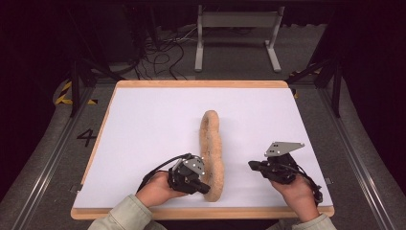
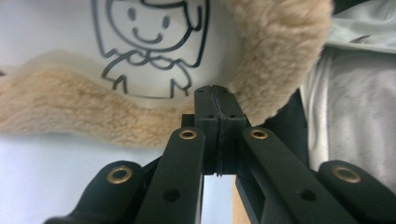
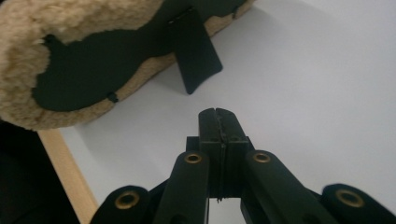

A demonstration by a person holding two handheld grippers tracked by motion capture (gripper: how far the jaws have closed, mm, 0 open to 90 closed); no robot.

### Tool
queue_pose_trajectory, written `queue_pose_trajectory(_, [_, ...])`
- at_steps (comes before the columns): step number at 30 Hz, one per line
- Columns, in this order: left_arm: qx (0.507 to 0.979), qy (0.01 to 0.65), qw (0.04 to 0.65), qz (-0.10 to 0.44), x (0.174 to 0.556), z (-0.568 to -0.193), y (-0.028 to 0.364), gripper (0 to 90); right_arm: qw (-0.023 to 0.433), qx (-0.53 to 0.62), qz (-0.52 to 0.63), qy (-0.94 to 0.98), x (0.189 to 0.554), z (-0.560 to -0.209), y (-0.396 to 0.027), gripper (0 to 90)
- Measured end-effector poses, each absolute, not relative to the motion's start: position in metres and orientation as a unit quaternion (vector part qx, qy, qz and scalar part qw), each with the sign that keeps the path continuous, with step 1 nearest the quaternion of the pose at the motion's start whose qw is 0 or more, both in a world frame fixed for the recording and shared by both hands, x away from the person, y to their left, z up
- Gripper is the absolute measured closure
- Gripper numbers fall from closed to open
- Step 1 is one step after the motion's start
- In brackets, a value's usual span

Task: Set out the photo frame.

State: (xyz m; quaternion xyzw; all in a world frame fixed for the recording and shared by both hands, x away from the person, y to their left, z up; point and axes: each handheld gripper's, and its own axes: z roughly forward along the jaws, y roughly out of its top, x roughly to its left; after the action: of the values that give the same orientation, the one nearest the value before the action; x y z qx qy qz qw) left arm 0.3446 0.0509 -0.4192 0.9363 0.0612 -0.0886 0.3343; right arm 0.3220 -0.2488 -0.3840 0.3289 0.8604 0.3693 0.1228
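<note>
I count one fleece piece (image 1: 212, 153) on the worktop (image 1: 143, 124), a long tan strip lying front to back near the middle. Two grippers are in my hands. The left gripper (image 1: 205, 188) has its jaws pressed together with nothing between them, tips right at the fleece's near end. The right gripper (image 1: 252, 165), jaws likewise closed and empty, sits apart from the fleece.

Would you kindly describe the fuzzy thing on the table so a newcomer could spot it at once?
Start at the white table top with its wooden edge. Near the middle lies a long tan plush piece, running from the centre toward the person, its near end beside the left gripper. It alone is furry and beige; everything else nearby is black hardware.
</note>
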Motion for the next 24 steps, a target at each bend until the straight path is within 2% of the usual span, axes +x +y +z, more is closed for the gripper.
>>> queue_pose_trajectory(12, [0.92, 0.116, 0.37, -0.061, 0.355, -0.414, 0.08, 88.4, 0.087, 0.278, 0.406, 0.866, 0.303, -0.375, -0.222, 90.0])
queue_pose_trajectory(16, [0.905, 0.152, 0.396, -0.04, 0.359, -0.412, 0.095, 88.4, 0.064, 0.249, 0.423, 0.869, 0.293, -0.371, -0.205, 90.0])
queue_pose_trajectory(24, [0.881, 0.204, 0.428, -0.006, 0.366, -0.408, 0.116, 88.4, 0.046, 0.227, 0.43, 0.872, 0.287, -0.371, -0.189, 90.0])
